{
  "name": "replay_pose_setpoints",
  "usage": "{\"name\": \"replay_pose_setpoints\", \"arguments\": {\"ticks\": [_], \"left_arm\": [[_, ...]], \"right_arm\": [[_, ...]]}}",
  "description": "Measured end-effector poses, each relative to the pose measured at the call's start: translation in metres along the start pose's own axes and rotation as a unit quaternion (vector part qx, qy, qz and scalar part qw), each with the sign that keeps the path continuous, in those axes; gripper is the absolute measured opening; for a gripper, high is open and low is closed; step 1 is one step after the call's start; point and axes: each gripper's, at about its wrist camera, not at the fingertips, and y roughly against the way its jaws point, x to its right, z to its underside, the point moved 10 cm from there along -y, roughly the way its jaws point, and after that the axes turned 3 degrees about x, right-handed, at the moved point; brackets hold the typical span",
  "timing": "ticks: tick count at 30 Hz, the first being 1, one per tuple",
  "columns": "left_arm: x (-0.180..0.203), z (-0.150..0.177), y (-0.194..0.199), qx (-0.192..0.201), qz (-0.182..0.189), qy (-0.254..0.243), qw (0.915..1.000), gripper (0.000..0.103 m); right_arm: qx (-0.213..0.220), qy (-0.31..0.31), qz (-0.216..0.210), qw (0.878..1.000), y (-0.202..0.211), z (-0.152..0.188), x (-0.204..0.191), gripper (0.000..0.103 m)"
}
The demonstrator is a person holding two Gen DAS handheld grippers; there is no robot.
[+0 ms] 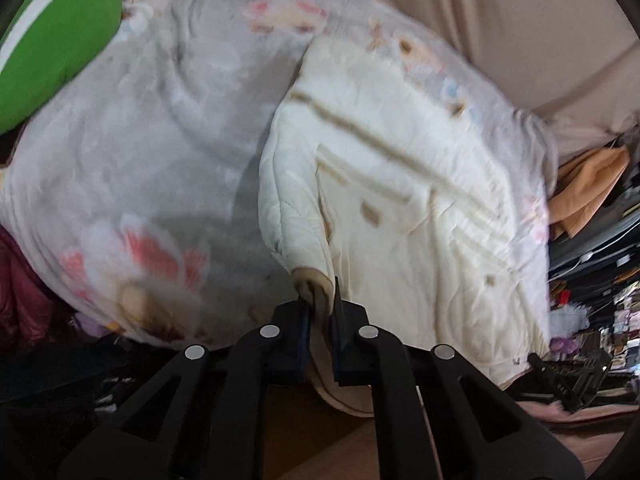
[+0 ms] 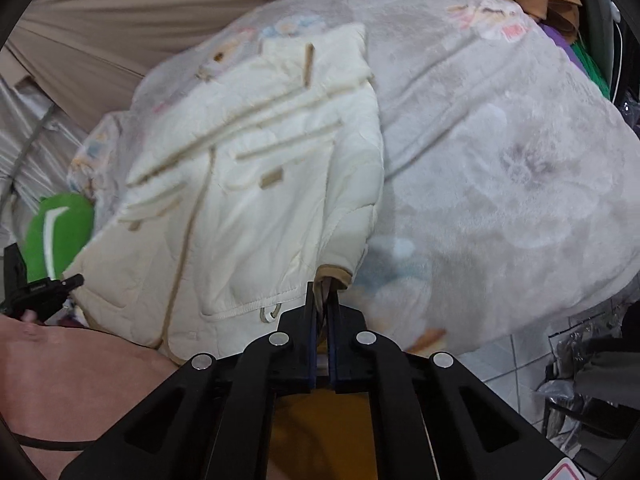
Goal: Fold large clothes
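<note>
A cream quilted jacket (image 1: pixel 404 184) with tan trim lies spread on a pale grey floral blanket (image 1: pixel 132 132). My left gripper (image 1: pixel 319 300) is shut on the tan cuff of the jacket's left sleeve (image 1: pixel 288 200), lifted off the blanket. In the right wrist view the same jacket (image 2: pixel 248 184) is spread out, and my right gripper (image 2: pixel 323 294) is shut on the tan cuff of its right sleeve (image 2: pixel 352 216). The left gripper (image 2: pixel 44 290) shows at that view's left edge. The right gripper (image 1: pixel 568 376) shows low right in the left wrist view.
A green cushion (image 1: pixel 52 36) with a white stripe lies at the blanket's edge. Beige fabric (image 1: pixel 500 12) rises behind the bed. An orange garment (image 1: pixel 588 192) and cluttered shelves sit to one side; tiled floor (image 2: pixel 508 364) lies beside the bed.
</note>
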Motion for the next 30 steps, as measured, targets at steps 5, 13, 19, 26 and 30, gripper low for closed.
{"name": "replay_pose_setpoints", "arguments": {"ticks": [5,13,19,26,30], "left_arm": [[0.054,-0.088,0.021,0.097,0.038,-0.057,0.9929,0.004],[0.104,-0.215,-0.012,0.179,0.013,-0.117,0.9769,0.004],[0.110,-0.243,-0.048,0.170,-0.017,-0.123,0.9776,0.004],[0.110,-0.247,-0.067,0.160,-0.035,-0.125,0.9785,0.004],[0.109,-0.248,-0.069,0.158,-0.036,-0.124,0.9789,0.004]], "right_arm": [[0.114,0.036,-0.034,0.992,0.026,-0.099,-0.041,0.003],[0.224,0.011,-0.043,0.974,-0.011,-0.239,-0.047,0.003],[0.229,-0.006,-0.018,0.973,-0.043,-0.266,-0.044,0.003],[0.220,-0.018,-0.015,0.975,-0.059,-0.270,-0.039,0.003],[0.217,-0.018,-0.013,0.976,-0.062,-0.272,-0.041,0.003]]}}
